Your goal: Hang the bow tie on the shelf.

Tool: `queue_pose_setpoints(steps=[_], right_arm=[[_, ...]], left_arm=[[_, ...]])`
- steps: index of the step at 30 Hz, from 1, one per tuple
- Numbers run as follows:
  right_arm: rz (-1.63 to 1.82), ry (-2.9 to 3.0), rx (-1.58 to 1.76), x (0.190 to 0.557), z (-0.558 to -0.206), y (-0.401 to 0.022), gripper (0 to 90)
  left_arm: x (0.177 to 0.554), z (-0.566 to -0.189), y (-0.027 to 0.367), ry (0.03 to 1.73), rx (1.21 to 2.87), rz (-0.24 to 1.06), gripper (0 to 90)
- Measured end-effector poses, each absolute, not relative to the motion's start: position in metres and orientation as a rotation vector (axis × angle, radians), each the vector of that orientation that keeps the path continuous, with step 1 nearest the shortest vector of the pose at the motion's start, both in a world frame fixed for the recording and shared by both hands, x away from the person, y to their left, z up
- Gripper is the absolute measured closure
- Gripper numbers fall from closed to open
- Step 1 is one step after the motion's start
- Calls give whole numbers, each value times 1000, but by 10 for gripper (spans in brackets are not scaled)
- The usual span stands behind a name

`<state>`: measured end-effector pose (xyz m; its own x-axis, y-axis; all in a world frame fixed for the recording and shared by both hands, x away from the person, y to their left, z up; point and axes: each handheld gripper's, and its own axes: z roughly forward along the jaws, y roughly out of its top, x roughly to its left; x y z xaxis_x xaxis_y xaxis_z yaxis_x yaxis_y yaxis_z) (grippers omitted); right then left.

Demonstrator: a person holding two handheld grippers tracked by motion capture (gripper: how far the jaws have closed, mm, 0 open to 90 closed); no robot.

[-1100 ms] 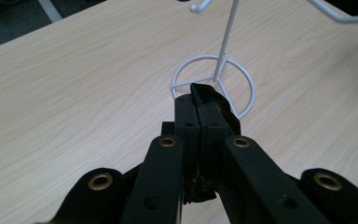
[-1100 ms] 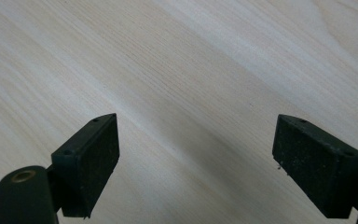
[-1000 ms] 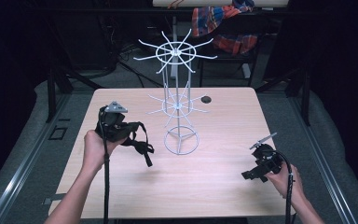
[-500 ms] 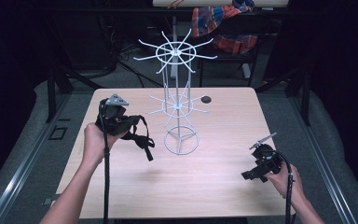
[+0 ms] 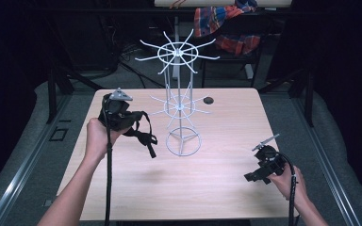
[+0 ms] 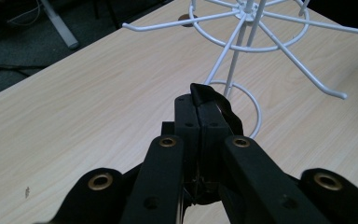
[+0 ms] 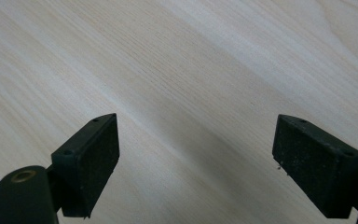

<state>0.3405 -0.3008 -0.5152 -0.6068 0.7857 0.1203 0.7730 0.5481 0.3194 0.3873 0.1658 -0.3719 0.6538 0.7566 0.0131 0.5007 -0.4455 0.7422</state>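
My table (image 5: 226, 188) is pale wood-grain laminate, smooth with a soft matt sheen; its fine streaks run plainly under my right gripper (image 7: 196, 163), whose black pads (image 7: 93, 154) look rough and grainy, like dull rubber. My left gripper (image 6: 199, 116) has arms of matt black plastic set with small brass-coloured metal eyelets, and its jaws press together on a black strap (image 6: 214, 100) that looks like pliant woven cloth with a faint shine. The display rack (image 5: 179, 94) is thin wire coated glossy white. Behind the table hangs a plaid cloth (image 5: 226, 23), soft and matt.
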Motion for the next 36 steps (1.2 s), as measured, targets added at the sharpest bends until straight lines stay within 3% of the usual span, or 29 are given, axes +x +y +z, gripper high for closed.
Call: queue_pose_setpoints(steps=[36], right_arm=[[525,2740,1378,340,-516,-300,144]], left_arm=[[410,-376,157,978,2194,441,888]])
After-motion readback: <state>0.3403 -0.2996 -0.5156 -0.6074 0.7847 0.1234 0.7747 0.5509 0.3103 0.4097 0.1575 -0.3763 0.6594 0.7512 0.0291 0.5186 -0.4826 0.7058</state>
